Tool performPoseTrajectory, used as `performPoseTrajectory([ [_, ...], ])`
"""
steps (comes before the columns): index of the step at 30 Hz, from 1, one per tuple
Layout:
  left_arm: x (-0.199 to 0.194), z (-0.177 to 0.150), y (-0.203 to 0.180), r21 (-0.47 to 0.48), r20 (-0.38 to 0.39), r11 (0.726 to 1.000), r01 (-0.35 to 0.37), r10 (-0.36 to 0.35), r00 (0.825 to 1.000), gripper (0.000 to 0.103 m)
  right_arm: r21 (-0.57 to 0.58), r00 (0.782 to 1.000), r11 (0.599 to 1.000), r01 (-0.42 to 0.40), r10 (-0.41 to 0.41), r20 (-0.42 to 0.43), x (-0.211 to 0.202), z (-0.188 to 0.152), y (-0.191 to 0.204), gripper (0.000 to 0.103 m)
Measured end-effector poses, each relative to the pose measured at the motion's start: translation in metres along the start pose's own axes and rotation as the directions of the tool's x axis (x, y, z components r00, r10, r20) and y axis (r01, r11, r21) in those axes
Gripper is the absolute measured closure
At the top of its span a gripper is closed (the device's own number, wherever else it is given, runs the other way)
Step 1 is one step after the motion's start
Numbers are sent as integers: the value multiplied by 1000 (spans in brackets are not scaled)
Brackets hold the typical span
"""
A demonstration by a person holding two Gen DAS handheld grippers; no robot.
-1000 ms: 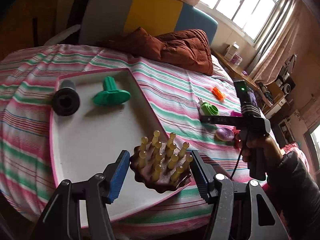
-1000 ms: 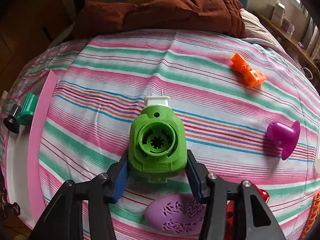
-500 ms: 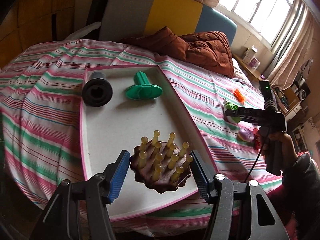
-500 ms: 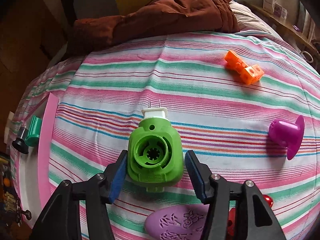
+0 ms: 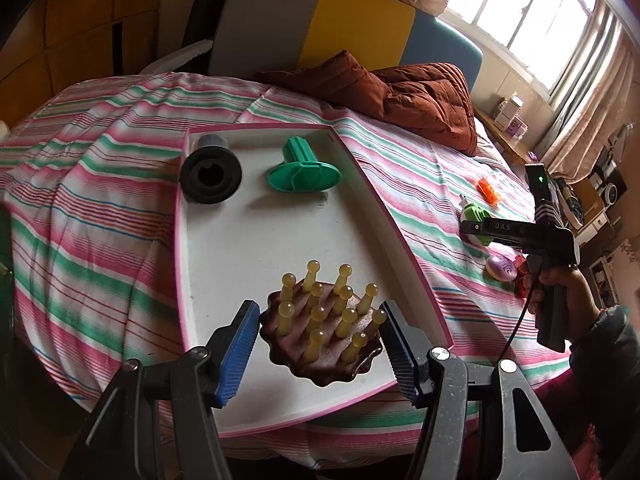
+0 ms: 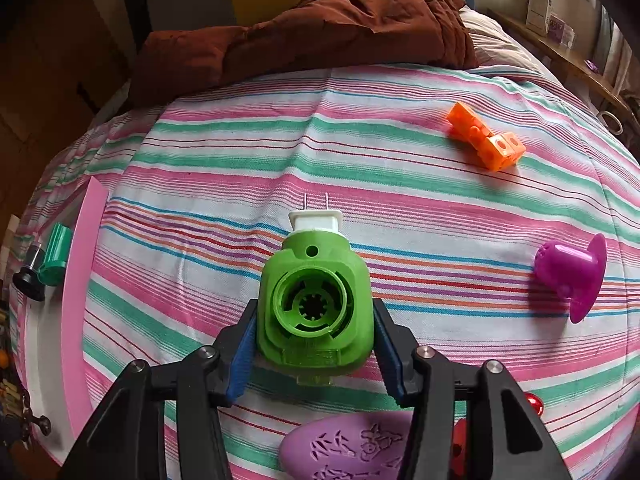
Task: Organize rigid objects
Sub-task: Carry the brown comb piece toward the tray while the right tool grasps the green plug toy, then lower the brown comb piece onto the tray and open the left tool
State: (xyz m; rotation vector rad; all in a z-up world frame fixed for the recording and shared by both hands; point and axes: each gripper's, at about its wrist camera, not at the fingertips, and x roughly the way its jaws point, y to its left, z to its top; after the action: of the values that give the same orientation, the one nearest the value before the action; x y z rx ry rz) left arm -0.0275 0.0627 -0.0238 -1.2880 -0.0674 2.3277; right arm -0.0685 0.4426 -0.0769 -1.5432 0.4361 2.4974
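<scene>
A brown scalloped brush with yellow pegs (image 5: 320, 328) hangs over the near end of the white, pink-rimmed tray (image 5: 240, 240), and my left gripper (image 5: 318, 340) is shut on it, blue pads against both sides. On the striped bedcover lies a green plug-like housing with a white pronged end (image 6: 314, 300). My right gripper (image 6: 314, 344) is closing on it, its pads touching the green sides. The left wrist view shows that same right gripper (image 5: 476, 230), held by a hand, at the green housing (image 5: 474, 212).
A black cylinder (image 5: 211, 174) and a green flanged piece (image 5: 304, 168) lie at the tray's far end. An orange block piece (image 6: 484, 140), a purple flanged piece (image 6: 568, 272), a lilac oval (image 6: 348, 448) and a red item (image 6: 534, 404) lie on the cover. A brown quilt (image 6: 320, 28) is bunched behind.
The left gripper has carried the brush a little, so more of the tray shows ahead. The right jaws stood off the green housing half a second ago and now touch it.
</scene>
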Motion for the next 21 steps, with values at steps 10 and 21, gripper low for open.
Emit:
performPoseTrajectory([
  [10,-17,-1,43,-101,26,994,-32,35,999,41,-38,1000,999,16,-16,-1,5,-1,6,49],
  [21,2,17,45,-115,13,993,-18,19,1000,41,-73,999,996,48,-48,3,6,-1,13,50],
])
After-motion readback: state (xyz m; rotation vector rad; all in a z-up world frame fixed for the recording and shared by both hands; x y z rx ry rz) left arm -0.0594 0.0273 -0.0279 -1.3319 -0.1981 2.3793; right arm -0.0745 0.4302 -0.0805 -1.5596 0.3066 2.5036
